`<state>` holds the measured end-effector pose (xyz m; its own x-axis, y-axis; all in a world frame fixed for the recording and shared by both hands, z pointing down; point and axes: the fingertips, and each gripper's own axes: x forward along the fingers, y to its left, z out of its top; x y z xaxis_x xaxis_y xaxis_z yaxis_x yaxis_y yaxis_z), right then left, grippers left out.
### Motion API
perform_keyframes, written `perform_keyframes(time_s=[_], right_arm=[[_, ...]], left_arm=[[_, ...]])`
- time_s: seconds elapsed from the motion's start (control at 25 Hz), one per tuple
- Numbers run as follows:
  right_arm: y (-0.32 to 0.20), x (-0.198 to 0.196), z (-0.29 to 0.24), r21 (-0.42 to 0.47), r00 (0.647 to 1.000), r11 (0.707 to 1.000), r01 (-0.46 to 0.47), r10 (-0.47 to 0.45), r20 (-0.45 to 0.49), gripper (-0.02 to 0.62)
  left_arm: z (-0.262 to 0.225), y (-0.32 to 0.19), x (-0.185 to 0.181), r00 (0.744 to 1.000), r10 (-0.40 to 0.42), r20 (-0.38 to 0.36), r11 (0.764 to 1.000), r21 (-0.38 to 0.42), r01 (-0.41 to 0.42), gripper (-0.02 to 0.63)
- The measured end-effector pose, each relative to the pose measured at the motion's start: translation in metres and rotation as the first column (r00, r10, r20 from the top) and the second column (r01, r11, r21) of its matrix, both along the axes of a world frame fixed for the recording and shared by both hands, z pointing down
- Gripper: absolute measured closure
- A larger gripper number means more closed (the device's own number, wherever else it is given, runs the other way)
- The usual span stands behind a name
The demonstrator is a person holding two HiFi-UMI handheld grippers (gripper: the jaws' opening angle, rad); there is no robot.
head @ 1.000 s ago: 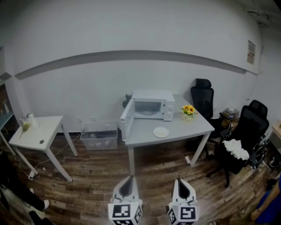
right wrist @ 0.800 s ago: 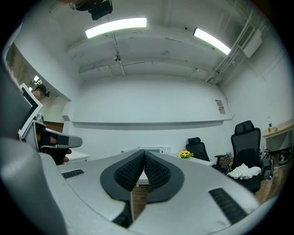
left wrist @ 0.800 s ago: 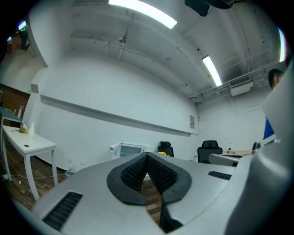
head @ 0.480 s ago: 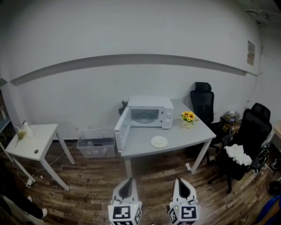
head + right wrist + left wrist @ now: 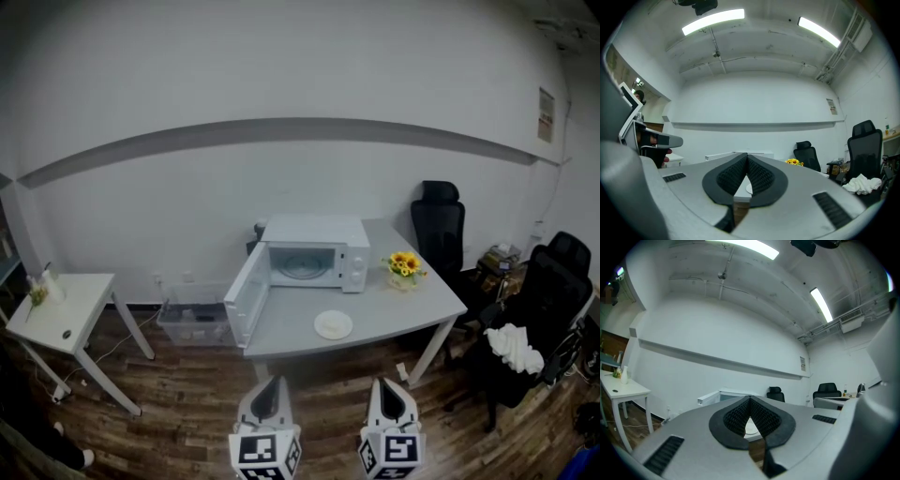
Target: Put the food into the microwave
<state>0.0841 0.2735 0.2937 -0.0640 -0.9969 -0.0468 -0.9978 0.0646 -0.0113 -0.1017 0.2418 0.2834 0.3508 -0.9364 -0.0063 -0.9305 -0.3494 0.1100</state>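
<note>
Sitting on the desk (image 5: 394,314) right in front of the open microwave (image 5: 314,255): a small white plate (image 5: 333,324). Probably light, stiff, slick and breakable, so best pinched at the rim. Nothing held, left gripper (image 5: 269,382) and right gripper (image 5: 389,383) with jaws pressed together, well short of it.

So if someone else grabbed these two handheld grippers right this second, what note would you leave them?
Left gripper: shut, empty, short of the table.
Right gripper: shut, empty, beside the left one.
Things: the microwave stands at the back of the grey table, its door swung wide open. A white plate lies on the table in front of it; what it carries is too small to tell. Flowers sit right of the microwave.
Done: the door is open.
Left: reach the table, pick up the plate, set it inside, probably close the door.
</note>
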Motion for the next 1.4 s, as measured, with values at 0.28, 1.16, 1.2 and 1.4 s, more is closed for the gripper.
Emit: perform_keyframes(time_s=[0.28, 1.16, 1.2, 1.4], right_arm=[[-0.053, 0.025, 0.01, -0.021, 0.999, 0.999, 0.047, -0.047, 0.014, 0.578], [-0.205, 0.038, 0.028, -0.027, 0.995, 0.995, 0.101, -0.101, 0.012, 0.578], [-0.215, 0.038, 0.025, -0.025, 0.995, 0.995, 0.097, -0.097, 0.014, 0.579], [-0.267, 0.04, 0.014, -0.026, 0.996, 0.996, 0.087, -0.088, -0.002, 0.58]], left_arm=[[0.008, -0.046, 0.024, 0.999, -0.039, 0.002, 0.999, -0.011, 0.039, 0.597], [0.036, -0.198, 0.034, 0.997, -0.079, -0.017, 0.996, -0.043, 0.079, 0.597], [0.037, -0.209, 0.036, 0.997, -0.078, -0.017, 0.996, -0.044, 0.077, 0.597], [0.03, -0.261, 0.043, 0.998, -0.062, -0.012, 0.997, -0.037, 0.062, 0.597]])
